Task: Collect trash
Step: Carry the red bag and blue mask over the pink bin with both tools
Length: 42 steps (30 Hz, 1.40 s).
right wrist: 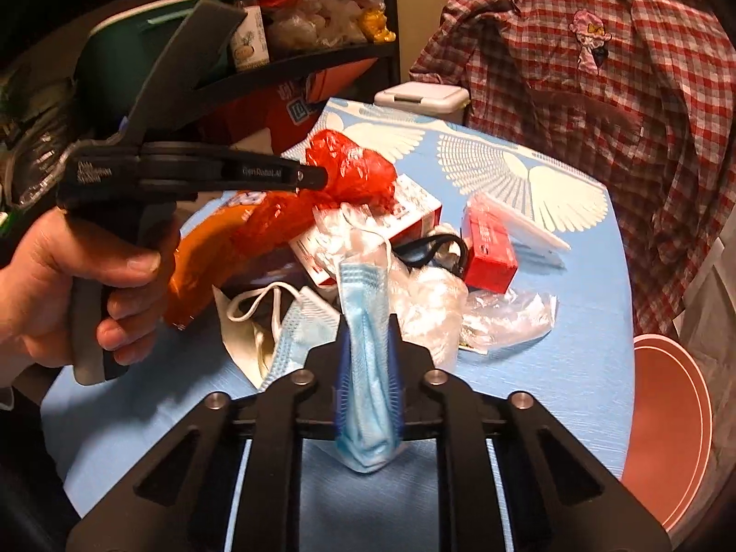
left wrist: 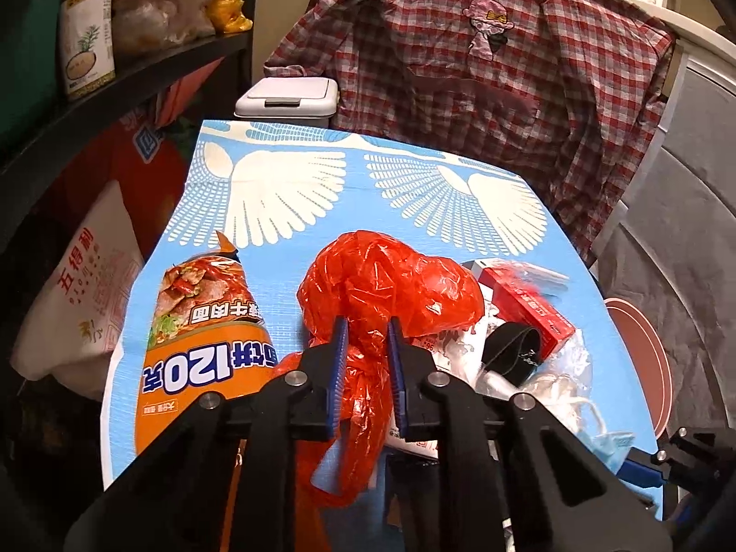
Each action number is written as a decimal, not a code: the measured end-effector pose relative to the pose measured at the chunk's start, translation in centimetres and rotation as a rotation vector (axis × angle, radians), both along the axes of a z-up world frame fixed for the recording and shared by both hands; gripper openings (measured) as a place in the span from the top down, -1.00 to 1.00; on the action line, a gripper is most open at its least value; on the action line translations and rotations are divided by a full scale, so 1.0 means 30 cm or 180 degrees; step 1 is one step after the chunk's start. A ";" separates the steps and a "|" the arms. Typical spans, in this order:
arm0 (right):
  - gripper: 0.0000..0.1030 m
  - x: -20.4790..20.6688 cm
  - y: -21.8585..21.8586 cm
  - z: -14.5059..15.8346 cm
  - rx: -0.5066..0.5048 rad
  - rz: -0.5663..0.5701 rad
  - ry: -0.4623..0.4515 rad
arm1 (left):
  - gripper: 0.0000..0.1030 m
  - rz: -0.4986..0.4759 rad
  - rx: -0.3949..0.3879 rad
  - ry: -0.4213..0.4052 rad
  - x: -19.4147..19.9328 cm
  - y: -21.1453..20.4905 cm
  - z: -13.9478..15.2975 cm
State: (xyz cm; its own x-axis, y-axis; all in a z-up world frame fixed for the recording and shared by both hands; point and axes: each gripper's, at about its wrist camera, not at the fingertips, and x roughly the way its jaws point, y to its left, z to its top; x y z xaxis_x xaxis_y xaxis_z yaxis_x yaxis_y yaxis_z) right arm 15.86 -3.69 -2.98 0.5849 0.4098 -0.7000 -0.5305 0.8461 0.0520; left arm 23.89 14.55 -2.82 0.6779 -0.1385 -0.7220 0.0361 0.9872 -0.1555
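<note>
Already both pieces of trash are gripped above the blue surface (left wrist: 276, 211)
Left gripper (left wrist: 365, 359) jaws are clenched on the red bag (left wrist: 386, 285) knot, the bag bulging ahead; right gripper (right wrist: 368, 359) jaws are clamped on the mask (right wrist: 368, 349), held lengthwise between them, nearest the right hand

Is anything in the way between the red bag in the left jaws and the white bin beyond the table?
Nothing visible blocks it. The left gripper is shut on the red bag; ahead lies only bare blue tablecloth up to the white bin at the far edge. The bin's lid looks closed.
</note>
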 end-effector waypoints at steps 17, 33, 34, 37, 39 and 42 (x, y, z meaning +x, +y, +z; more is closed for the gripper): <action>0.77 -0.099 -0.128 0.209 0.0208 -0.0295 -0.0494 | 0.73 0.0102 -0.0050 -0.0449 -0.159 -0.063 0.229; 0.77 -0.179 -0.412 0.384 0.0351 -0.1065 -0.0847 | 0.73 0.0053 -0.0009 -0.0653 -0.322 -0.188 0.342; 0.77 -0.184 -0.431 0.392 0.0345 -0.1109 -0.0868 | 0.73 0.0036 -0.0015 -0.0672 -0.330 -0.200 0.351; 0.77 -0.191 -0.488 0.412 0.0359 -0.1233 -0.0892 | 0.73 -0.0013 -0.0027 -0.0698 -0.350 -0.233 0.364; 0.77 -0.194 -0.544 0.435 0.0396 -0.1359 -0.0901 | 0.73 -0.0050 -0.0033 -0.0697 -0.356 -0.261 0.366; 0.77 -0.205 -0.622 0.460 0.0423 -0.1516 -0.0922 | 0.73 -0.0128 -0.0023 -0.0686 -0.358 -0.314 0.363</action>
